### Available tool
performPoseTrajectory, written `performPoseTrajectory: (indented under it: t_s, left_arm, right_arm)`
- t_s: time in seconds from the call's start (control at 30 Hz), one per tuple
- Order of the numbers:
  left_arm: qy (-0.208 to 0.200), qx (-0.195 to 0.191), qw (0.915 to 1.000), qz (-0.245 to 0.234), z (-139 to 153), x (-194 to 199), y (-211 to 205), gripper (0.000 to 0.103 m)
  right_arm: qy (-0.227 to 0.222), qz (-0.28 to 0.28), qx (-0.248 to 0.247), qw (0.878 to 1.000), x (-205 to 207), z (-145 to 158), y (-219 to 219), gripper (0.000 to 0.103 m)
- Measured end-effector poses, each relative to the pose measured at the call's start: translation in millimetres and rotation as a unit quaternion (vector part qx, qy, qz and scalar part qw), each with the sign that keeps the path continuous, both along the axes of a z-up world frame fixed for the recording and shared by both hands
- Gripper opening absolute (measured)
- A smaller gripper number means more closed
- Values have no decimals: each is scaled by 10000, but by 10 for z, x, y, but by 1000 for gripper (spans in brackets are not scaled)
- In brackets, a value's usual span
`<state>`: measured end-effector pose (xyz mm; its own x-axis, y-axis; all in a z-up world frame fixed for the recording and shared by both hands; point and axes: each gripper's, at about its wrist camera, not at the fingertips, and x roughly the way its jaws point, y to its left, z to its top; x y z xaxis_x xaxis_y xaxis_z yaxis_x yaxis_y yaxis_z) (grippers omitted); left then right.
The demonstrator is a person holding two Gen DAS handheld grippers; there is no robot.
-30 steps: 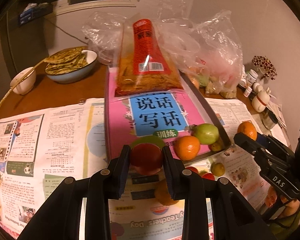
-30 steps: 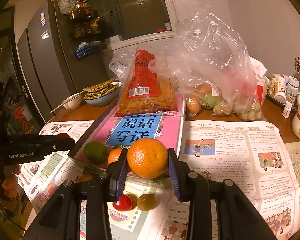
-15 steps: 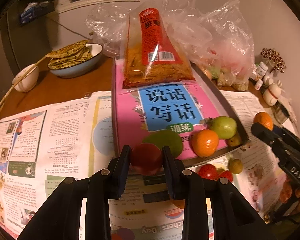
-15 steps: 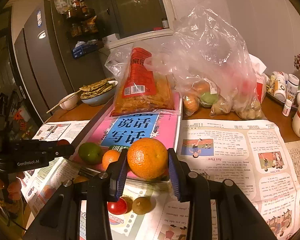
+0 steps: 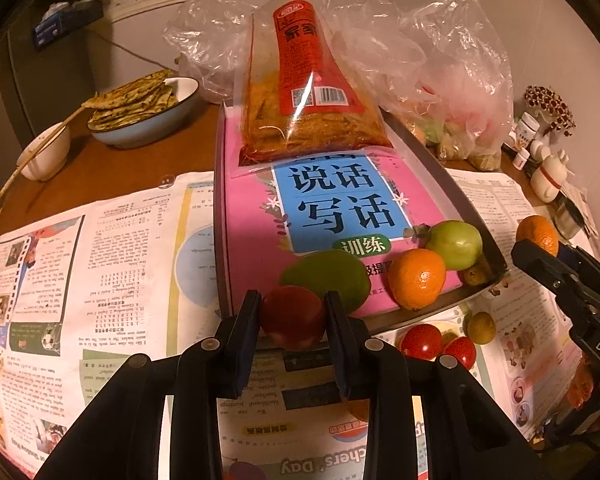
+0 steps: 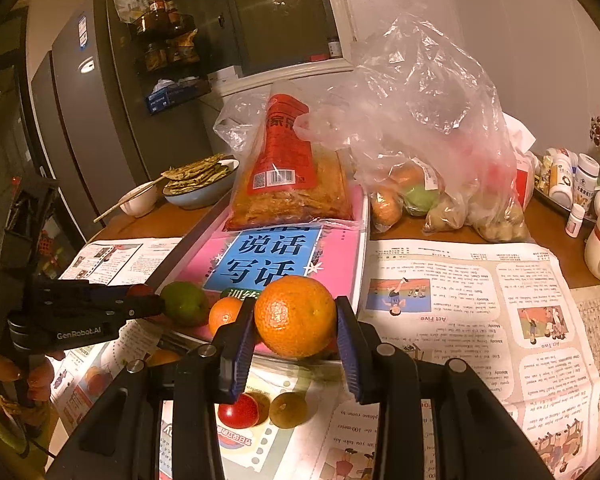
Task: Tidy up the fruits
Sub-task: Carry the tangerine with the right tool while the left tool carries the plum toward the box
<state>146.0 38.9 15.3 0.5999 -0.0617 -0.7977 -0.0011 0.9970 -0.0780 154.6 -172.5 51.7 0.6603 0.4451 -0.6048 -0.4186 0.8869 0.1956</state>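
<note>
Left tongs [image 5: 292,316]: matte black plastic, two flat fingers [image 5: 244,344] lined with dark blue ribbed pads, each carried on angular black linkage bars joined by round silver screws. Seen from the other camera at nine o'clock, their side carries white "GenRobot.AI" lettering and small silver screws, with a hand [image 6: 28,376] wrapped round the black handle. Right tongs [image 6: 296,320]: the same black build, blue ribbed pads; white letters "DAS" show on their body at three o'clock in the left view.
</note>
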Motion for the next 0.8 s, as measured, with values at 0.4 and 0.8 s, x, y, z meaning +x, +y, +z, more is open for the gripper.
performPoseTrajectory:
  t_s: [0.4, 0.8]
  left_arm:
    - [-17, -72, 10000, -41, -12, -1, -37, 33]
    - [9, -123, 9999, -78, -25, 0, 13, 34]
  right_arm:
    - [-15, 72, -65, 10000, 1, -33, 72, 38]
    - [11, 251, -245, 9994, -40, -120, 214, 38]
